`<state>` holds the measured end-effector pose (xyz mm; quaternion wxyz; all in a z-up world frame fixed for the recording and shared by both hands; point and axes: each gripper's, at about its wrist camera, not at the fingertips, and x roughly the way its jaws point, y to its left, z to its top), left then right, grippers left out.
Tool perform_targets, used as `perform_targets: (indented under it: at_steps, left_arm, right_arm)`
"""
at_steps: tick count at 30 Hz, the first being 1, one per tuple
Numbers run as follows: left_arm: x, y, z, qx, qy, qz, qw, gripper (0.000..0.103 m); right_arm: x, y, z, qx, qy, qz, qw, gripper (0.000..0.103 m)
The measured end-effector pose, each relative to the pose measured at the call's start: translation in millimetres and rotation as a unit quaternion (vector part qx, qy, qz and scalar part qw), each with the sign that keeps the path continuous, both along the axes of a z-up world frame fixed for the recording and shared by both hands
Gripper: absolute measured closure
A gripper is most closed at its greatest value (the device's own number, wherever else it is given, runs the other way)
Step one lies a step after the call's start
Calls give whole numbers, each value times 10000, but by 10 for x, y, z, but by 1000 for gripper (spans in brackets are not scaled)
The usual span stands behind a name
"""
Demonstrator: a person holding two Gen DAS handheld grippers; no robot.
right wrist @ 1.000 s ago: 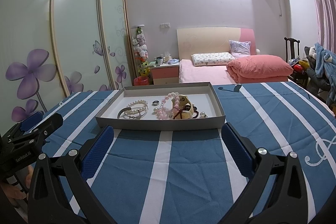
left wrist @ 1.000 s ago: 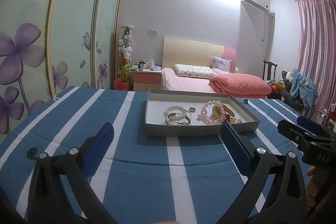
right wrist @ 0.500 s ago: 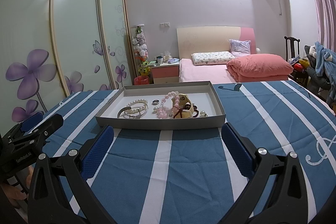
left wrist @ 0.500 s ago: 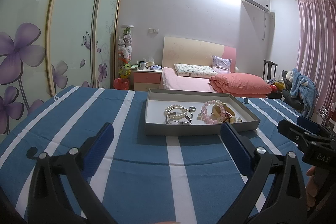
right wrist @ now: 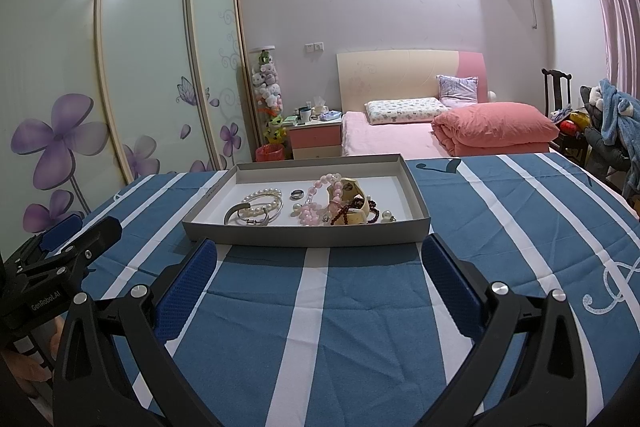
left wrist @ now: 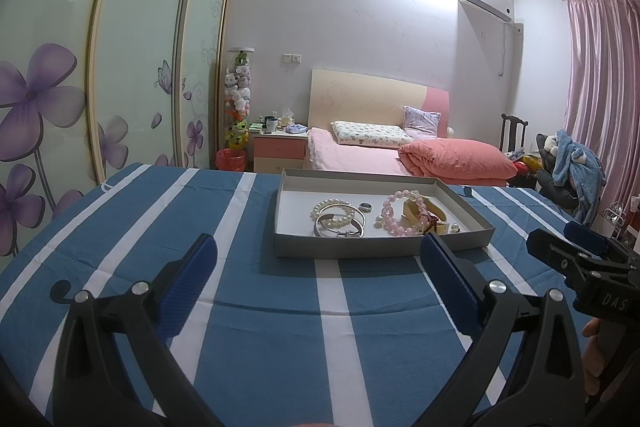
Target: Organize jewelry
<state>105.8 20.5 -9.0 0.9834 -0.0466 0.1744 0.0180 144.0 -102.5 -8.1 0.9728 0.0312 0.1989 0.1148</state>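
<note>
While both grippers hovered above the striped bench (left wrist: pixel 248 307), the left gripper (left wrist: pixel 318 267) and right gripper (right wrist: pixel 318 265) had their fingers spread wide, holding nothing. Ahead sat a shallow grey tray (right wrist: pixel 304 233) containing a pearl bracelet (left wrist: pixel 334 213), a silver bangle (right wrist: pixel 248 214), a dark ring (right wrist: pixel 297 193), a pink bead bracelet (left wrist: pixel 394 217) and tangled pieces at its right.

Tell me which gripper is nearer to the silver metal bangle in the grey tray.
Left, though only slightly. The left gripper sits almost straight before the silver metal bangle; the right gripper sits before the tray's middle, the bangle off to its left.
</note>
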Motion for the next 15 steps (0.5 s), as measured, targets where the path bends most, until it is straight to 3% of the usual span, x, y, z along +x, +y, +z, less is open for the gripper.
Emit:
perform_targets:
  at_steps: [15]
  left_arm:
    - [-7, -36, -24, 8, -9, -1, 10000, 4]
  right_arm:
    - [4, -2, 7, 2, 3, 2, 10000, 2]
